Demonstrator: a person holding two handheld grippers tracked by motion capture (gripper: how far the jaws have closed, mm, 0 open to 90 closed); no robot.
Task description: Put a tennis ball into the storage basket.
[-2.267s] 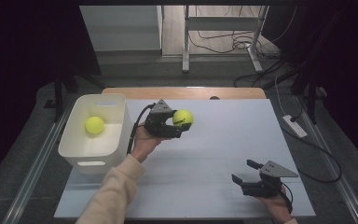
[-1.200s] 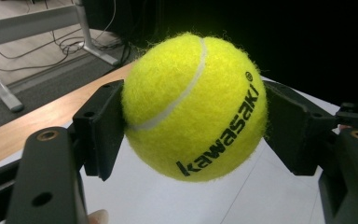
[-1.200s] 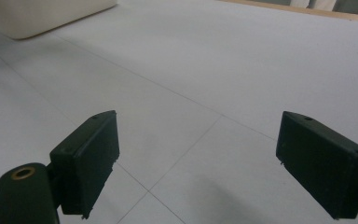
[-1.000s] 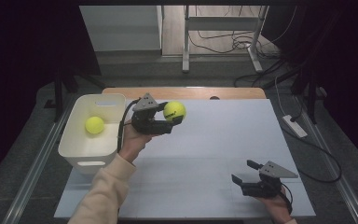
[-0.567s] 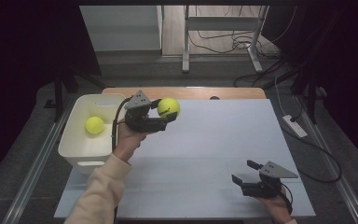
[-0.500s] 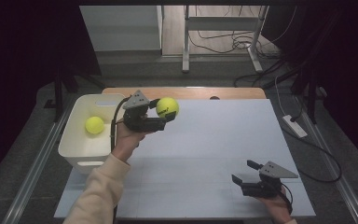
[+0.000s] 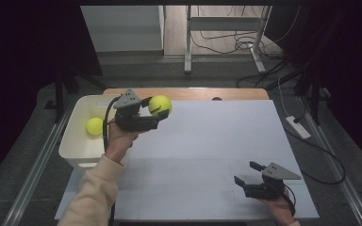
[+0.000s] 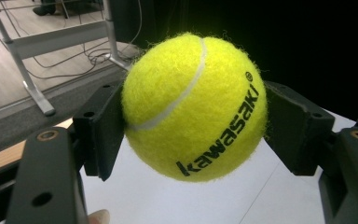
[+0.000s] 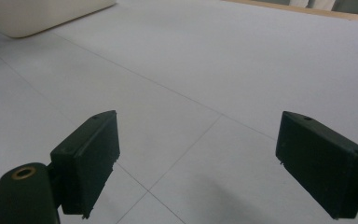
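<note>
Yellow-green felt with a white seam and black "kawasaki" lettering marks the tennis ball (image 8: 193, 107), which the left gripper (image 7: 156, 112) clamps between its two black jaws, one pad on each side. In the high view the ball (image 7: 160, 104) is held up just beside the white plastic bin (image 7: 78, 150), probably above the white table (image 7: 207, 155) rather than over the bin's rim. A second tennis ball (image 7: 94, 126) lies inside the bin. The right gripper (image 7: 246, 174) rests low at the table's near right corner, jaws spread wide with nothing between them.
</note>
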